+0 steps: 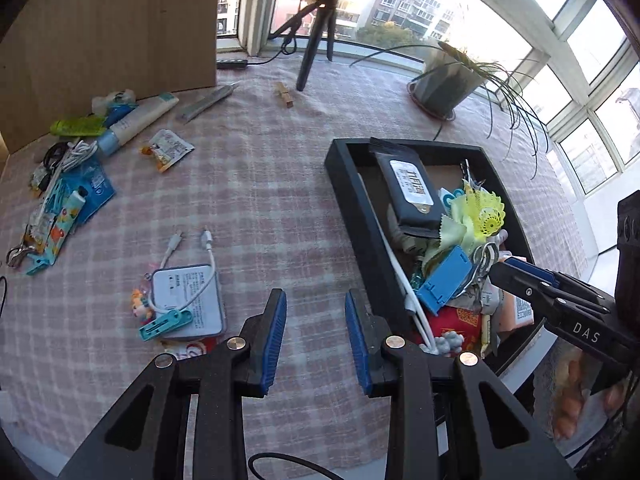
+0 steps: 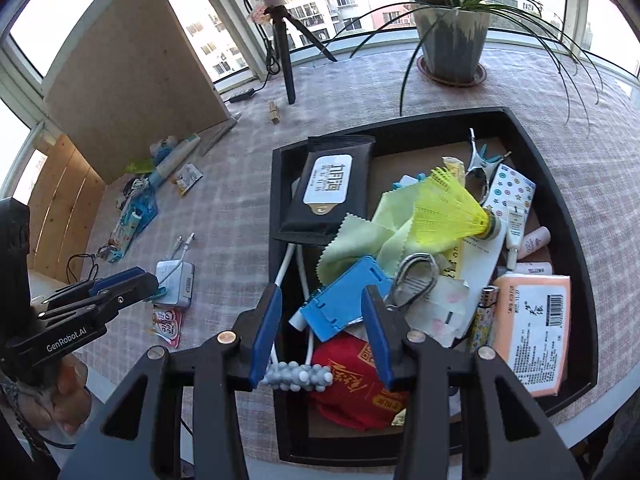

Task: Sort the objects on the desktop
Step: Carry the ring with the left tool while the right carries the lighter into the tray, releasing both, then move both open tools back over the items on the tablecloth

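Tray (image 2: 560, 184) bottom buried under clutter; right gripper (image 2: 320, 336) gapes empty over blue case (image 2: 340, 304), left gripper (image 1: 316, 336) seemingly empty above cloth.

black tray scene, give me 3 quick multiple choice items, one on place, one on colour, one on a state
1. Where does the shuttlecock lie?
A. in the black tray
B. by the plant pot
C. on the power bank

2. What colour is the shuttlecock's skirt?
A. red
B. yellow
C. white

3. What does the left gripper hold?
A. a cable
B. the blue phone stand
C. nothing

Answers: 1 A, it rests on the pile inside the tray; 2 B, bright yellow mesh; 3 C, only tablecloth shows between its pads.
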A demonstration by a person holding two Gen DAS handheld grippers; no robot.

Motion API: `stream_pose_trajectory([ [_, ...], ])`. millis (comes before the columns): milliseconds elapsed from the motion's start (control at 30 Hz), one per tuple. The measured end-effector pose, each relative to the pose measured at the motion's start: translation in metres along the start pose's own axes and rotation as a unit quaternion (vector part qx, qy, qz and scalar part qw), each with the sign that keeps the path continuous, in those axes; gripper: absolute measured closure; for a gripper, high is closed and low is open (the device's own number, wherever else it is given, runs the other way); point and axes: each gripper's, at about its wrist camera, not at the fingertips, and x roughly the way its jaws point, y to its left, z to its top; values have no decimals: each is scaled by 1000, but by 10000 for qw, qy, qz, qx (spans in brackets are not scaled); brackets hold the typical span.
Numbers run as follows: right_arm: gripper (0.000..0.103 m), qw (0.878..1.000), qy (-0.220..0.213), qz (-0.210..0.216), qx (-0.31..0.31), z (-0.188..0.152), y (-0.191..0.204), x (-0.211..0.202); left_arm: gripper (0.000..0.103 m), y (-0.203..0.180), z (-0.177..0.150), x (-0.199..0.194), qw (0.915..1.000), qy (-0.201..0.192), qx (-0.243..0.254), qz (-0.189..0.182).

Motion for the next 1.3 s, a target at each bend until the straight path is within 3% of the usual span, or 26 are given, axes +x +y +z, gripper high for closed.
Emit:
stream_pose_trajectory([
  [433,56,9973,177,278,-651,11,109,32,74,136,-22,-36,9942,-178,-997,358],
  [800,56,9957,179,219,-879,40,153,45,74,229,-19,-57,9843,-419,-1629,530],
  [1067,50,9918,117,177,-1264,75,187,56,74,292,-3,-74,9735,-634,-2068,738],
  [1300,48,9886,258,170,-1476,100,205,83,74,317,16,-65,9722,-576,-2083,906],
])
